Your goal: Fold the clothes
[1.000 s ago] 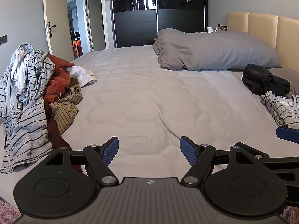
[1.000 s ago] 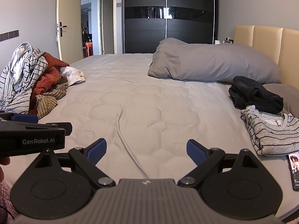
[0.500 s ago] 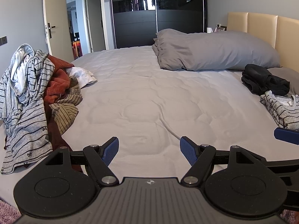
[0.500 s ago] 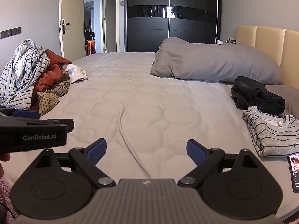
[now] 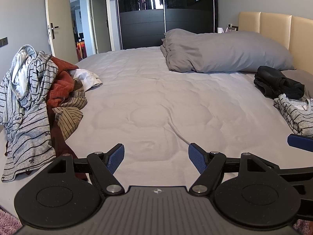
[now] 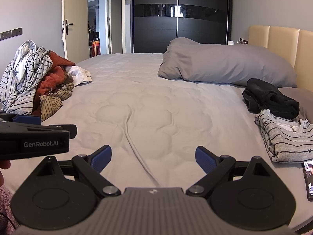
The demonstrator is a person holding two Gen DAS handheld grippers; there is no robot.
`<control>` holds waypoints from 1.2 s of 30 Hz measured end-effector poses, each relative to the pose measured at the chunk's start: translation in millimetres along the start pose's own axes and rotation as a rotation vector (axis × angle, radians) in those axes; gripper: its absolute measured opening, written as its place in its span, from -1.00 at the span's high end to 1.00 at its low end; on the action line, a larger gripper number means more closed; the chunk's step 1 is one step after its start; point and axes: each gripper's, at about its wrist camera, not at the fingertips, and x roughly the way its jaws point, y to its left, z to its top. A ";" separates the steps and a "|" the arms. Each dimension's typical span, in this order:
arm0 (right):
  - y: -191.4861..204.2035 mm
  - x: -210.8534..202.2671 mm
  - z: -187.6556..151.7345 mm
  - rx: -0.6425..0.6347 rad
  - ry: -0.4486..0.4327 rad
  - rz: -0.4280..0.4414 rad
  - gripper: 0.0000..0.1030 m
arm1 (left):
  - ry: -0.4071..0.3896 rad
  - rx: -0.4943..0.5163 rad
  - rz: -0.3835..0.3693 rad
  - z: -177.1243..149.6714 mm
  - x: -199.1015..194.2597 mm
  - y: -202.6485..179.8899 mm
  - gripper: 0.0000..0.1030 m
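Observation:
A heap of unfolded clothes (image 5: 37,98) lies on the bed's left side: a grey striped top, a rust garment, an olive striped piece and a white one; it also shows in the right wrist view (image 6: 33,82). A folded grey striped top (image 6: 285,137) and a folded black garment (image 6: 272,99) lie at the right, also in the left wrist view (image 5: 295,115). My left gripper (image 5: 156,157) is open and empty over the near bed edge. My right gripper (image 6: 153,159) is open and empty, to the right of the left one.
The grey quilted bed (image 5: 156,101) spreads ahead. A grey pillow (image 5: 225,52) lies against the beige headboard (image 5: 277,29). A phone (image 6: 309,180) lies at the bed's right edge. A dark wardrobe (image 6: 180,17) and an open door stand behind.
Both grippers stay open and empty. The right wrist view has drifted slightly to the left; the left one has barely moved.

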 end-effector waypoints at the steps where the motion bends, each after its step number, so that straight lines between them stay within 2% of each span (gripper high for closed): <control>1: 0.4 0.7 -0.1 0.000 0.002 0.000 -0.83 | 0.002 -0.001 0.001 -0.3 0.6 0.7 -0.39; 10: 0.5 14.0 1.8 0.028 0.030 0.004 -0.83 | 0.046 -0.046 0.042 -5.4 13.3 22.9 -0.39; 17: 4.0 36.9 1.3 0.030 0.073 -0.005 -0.83 | 0.072 -0.061 0.162 -3.3 27.1 61.9 -0.39; 23: 4.3 68.0 11.2 0.033 0.098 -0.046 -0.83 | 0.131 -0.129 0.247 8.7 44.6 113.5 -0.39; 29: -0.4 98.4 33.2 0.045 0.142 -0.088 -0.83 | 0.115 -0.209 0.341 36.7 75.3 186.9 -0.39; 36: 2.5 118.6 36.6 0.003 0.176 -0.107 -0.83 | 0.090 -0.305 0.451 70.2 112.3 273.8 -0.39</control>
